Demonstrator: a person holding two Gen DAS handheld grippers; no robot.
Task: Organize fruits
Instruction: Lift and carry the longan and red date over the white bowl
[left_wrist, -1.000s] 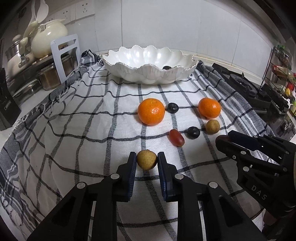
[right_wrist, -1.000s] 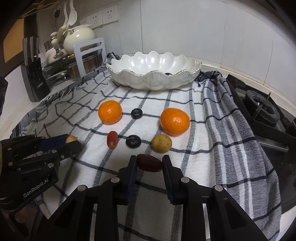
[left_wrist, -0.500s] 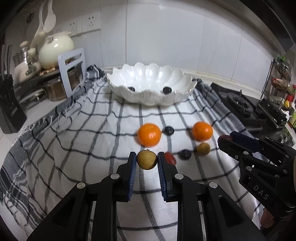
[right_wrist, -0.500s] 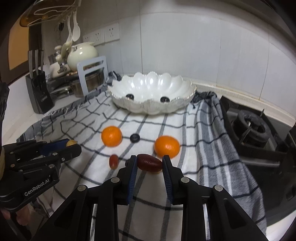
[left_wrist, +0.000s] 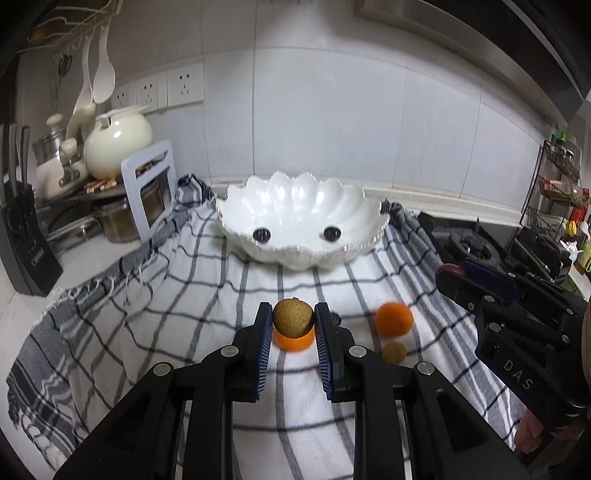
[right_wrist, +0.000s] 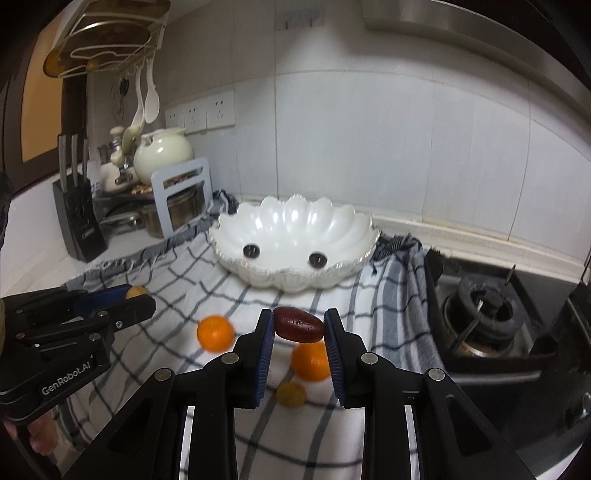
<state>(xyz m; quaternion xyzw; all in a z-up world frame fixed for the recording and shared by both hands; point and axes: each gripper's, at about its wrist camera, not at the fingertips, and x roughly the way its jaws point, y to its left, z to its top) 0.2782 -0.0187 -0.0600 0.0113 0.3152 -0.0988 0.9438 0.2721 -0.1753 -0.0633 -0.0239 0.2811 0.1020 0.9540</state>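
Carrying step: the left gripper (left_wrist: 293, 325) has its jaws clamped on a brown longan (left_wrist: 293, 318), the right gripper (right_wrist: 298, 328) on a dark-red date (right_wrist: 298, 325). Both hang short of the scalloped white bowl (right_wrist: 332, 225); next, I judge, each must reach above the bowl, then release.

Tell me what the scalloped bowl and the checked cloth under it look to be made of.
The scalloped bowl looks like glazed white ceramic or porcelain: glossy highlights, rigid fluted rim; glass or plastic cannot be ruled out. The checked cloth looks like matte woven cotton, going by its folds and fringed edge.

knife block (right_wrist: 79, 221), kettle (left_wrist: 117, 141), stove burner (right_wrist: 484, 314), wall sockets (left_wrist: 162, 90)
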